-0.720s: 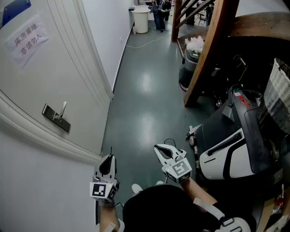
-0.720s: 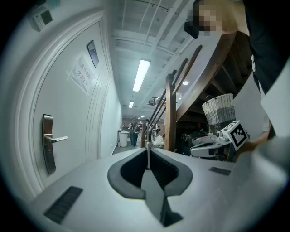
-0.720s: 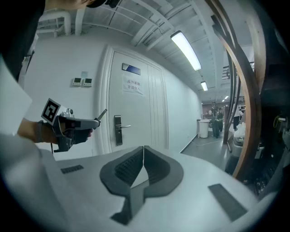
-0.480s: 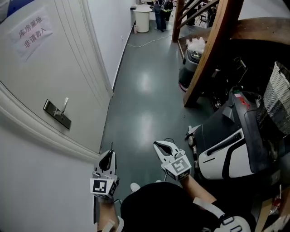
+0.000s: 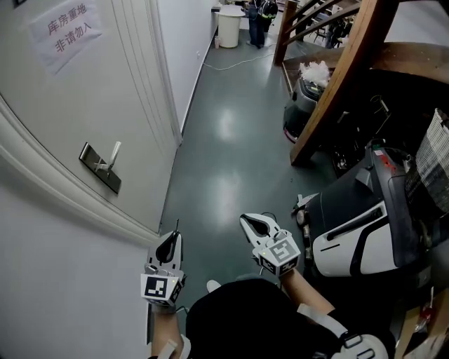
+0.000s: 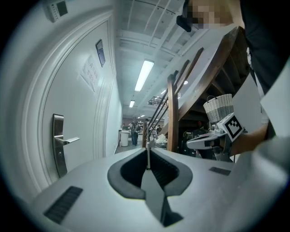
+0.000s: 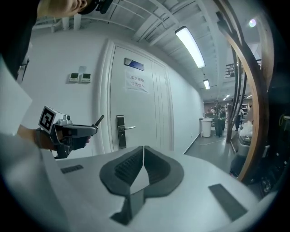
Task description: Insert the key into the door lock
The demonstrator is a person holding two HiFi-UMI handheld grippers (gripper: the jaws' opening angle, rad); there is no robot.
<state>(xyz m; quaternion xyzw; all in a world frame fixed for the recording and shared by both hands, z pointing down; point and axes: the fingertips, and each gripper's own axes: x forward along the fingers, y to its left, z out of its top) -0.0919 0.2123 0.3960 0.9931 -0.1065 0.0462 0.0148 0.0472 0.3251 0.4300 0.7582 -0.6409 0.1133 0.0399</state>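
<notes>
The white door (image 5: 63,105) stands at the left, with a metal lock plate and lever handle (image 5: 100,168) on it. That lock plate (image 6: 58,145) is left of my jaws in the left gripper view, and the lock plate (image 7: 121,131) is ahead in the right gripper view. My left gripper (image 5: 172,235) hangs low beside the door frame, shut on a thin key (image 6: 147,156) that sticks out past its tips. The key (image 7: 99,120) also shows in the right gripper view. My right gripper (image 5: 254,224) is shut with nothing in it, well apart from the door.
A paper sign (image 5: 66,31) hangs on the door. A wooden stair beam (image 5: 337,77), a scooter (image 5: 358,231) and a wicker basket (image 5: 435,161) crowd the right. Down the corridor stand a white bin (image 5: 229,26) and people (image 5: 256,17); a cable (image 5: 231,64) lies on the floor.
The head view has swung a little, so the lock plate sits further right and higher in it. Both grippers keep nearly the same places and stay shut.
</notes>
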